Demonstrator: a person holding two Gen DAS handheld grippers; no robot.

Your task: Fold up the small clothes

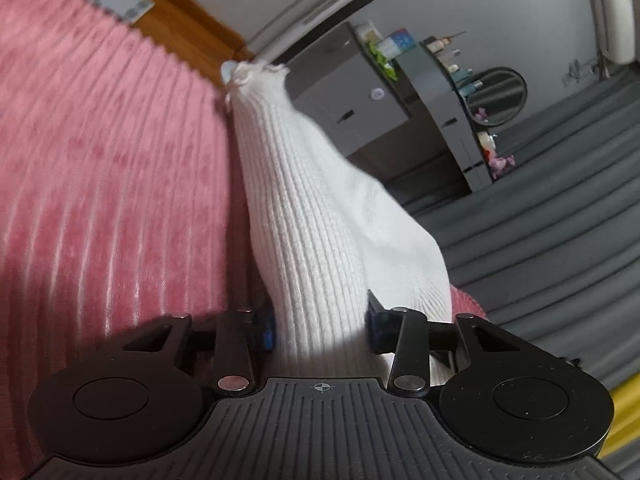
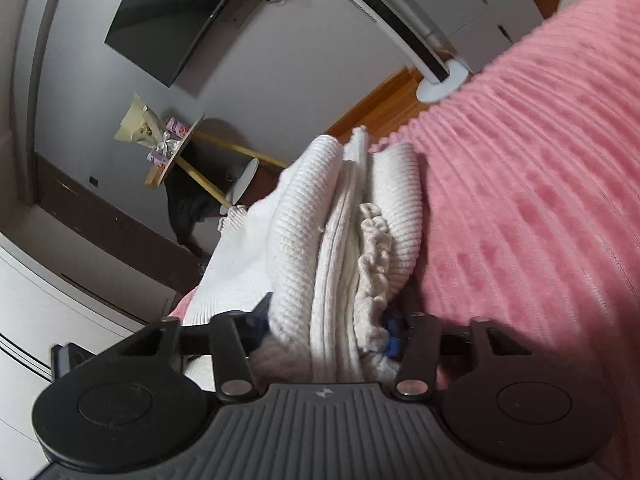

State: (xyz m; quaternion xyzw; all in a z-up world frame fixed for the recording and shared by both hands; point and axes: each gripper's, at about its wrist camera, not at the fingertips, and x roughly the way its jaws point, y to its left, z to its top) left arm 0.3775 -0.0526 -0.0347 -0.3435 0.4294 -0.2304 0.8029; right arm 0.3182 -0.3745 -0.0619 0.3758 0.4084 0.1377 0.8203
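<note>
- The white ribbed sock (image 1: pixel 320 216) is off the surface, stretched between the two tools above the pink ribbed blanket (image 1: pixel 104 168).
- The left gripper (image 1: pixel 320 324) is clenched on one end of it, the knit pinched between the blue pads (image 1: pixel 267 330), and the fabric runs away from the camera to a gathered, frilly cuff at the far end.
- The right gripper (image 2: pixel 332 332) is clamped on a thick bundle: several layers of the same white knit (image 2: pixel 344 248) stacked edge-on, with a ruffled trim showing between them.
- Judging by that stacked bundle, the fold is already partly made and the piece is being carried or doubled over; I cannot tell whether one sock or a pair is in the grip.
- The next move, I'd say, calls for bringing the two ends together over the blanket and lowering them flat, keeping the layers aligned so the ribbing does not twist.
- Letting go too early would let the loose end flop open, since the knit looks soft and springy.
- Beyond the bed edge there is wooden floor (image 2: pixel 380 100) and a small round side table (image 2: pixel 180 148).
</note>
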